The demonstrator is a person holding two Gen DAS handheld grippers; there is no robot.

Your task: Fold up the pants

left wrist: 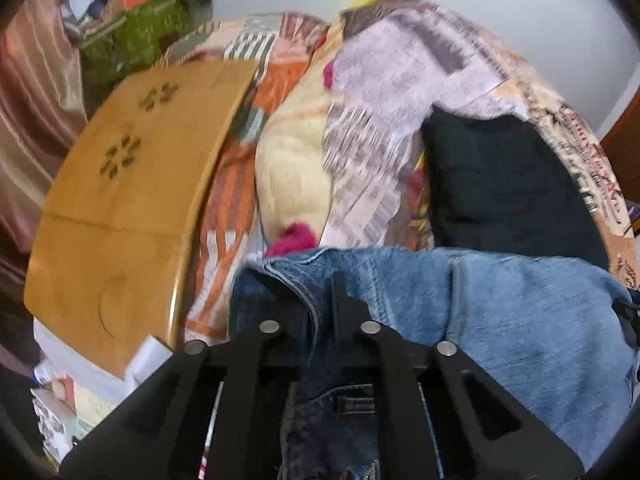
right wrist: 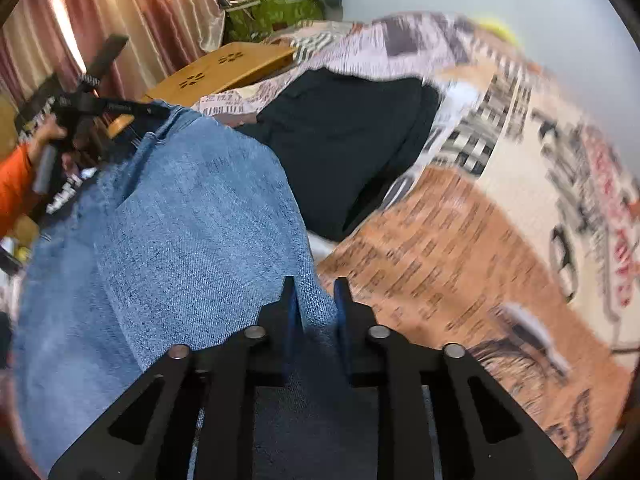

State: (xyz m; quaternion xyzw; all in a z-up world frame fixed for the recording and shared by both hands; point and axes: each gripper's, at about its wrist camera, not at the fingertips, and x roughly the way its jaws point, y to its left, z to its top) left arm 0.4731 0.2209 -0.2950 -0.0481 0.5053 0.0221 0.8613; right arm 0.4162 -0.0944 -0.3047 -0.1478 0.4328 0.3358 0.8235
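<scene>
Jeans: blue denim, lifted off the printed bedcover and stretched between my two grippers. In the right wrist view the cloth fills everything from 6 o'clock round to 10 o'clock, and a dark garment lies on the bed behind it, toward 12.

My right gripper has its fingers nearly together, pinching a corner of the denim's edge; the cloth runs down between the pads into the frame. My left gripper is pinched just as tight on a thicker bit where I can see a seam and, below it at 6 o'clock, what looks like a belt loop, so I judge that end to be the waistband. In the right view that same gripper shows at 9 o'clock, held by a hand with an orange sleeve.

I expect the denim to be heavy for cloth, limp but with some body, so it will sag between the grips and hold a crease well. It is not slippery or fragile. Seams and waistband are the best places to hold; a single-layer edge, as on my right, could creep out under the weight.

A wooden tray sits at 9 o'clock in the left view, well clear.
</scene>
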